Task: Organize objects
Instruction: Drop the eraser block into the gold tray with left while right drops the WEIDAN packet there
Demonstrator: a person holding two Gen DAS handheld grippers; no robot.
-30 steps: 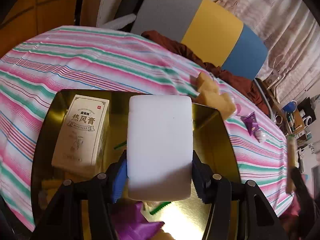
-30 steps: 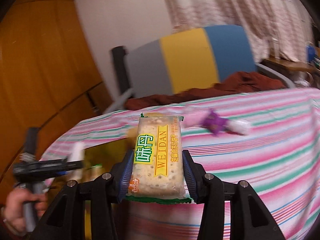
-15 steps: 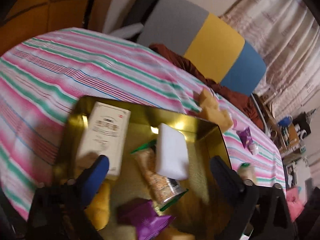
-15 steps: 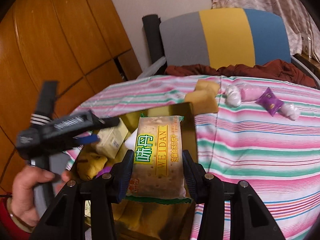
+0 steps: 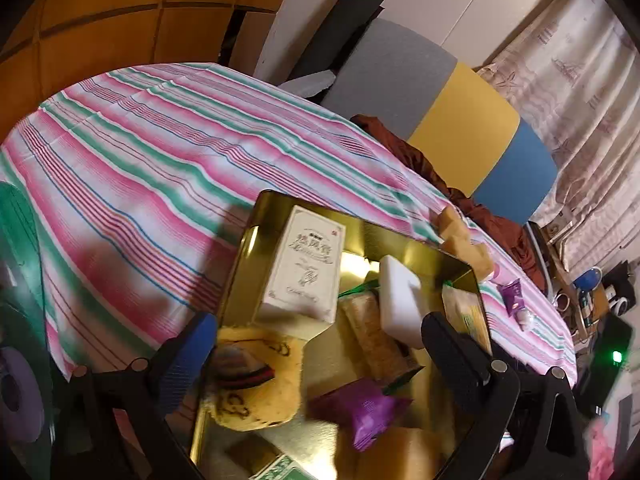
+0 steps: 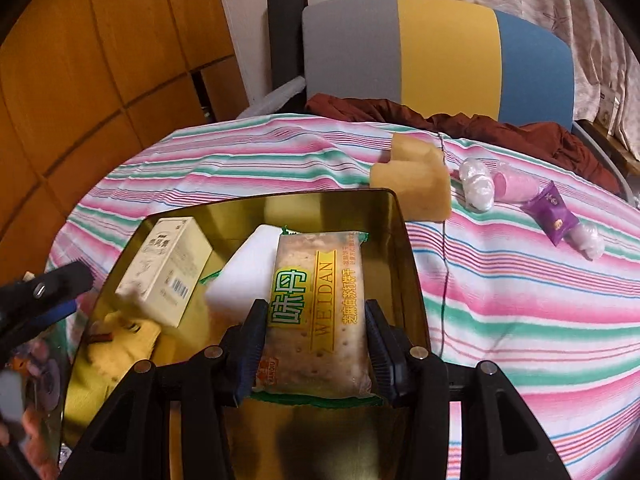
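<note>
A gold tray (image 5: 256, 224) (image 6: 404, 240) sits on the striped table. In it lie a white block (image 5: 400, 304) (image 6: 244, 272), a cream box (image 5: 308, 268) (image 6: 168, 268), a cracker packet (image 5: 372, 336), a purple packet (image 5: 364, 412) and a yellow item (image 5: 256, 384). My left gripper (image 5: 320, 352) is open and empty above the tray's near end. My right gripper (image 6: 316, 332) is shut on a WEIDAN cracker packet (image 6: 316, 312), held over the tray's right side.
Yellow sponges (image 6: 416, 176) (image 5: 464, 240) lie just beyond the tray. A purple candy (image 6: 552, 212) (image 5: 512, 296), white wrapped pieces (image 6: 476, 184) and a pink wrap (image 6: 516, 184) lie to the right. A chair (image 6: 440, 52) with a brown cloth stands behind the table.
My left gripper let go of the white block into the tray, opened and pulled back. My right gripper carried the cracker packet from the table's right side to above the tray.
</note>
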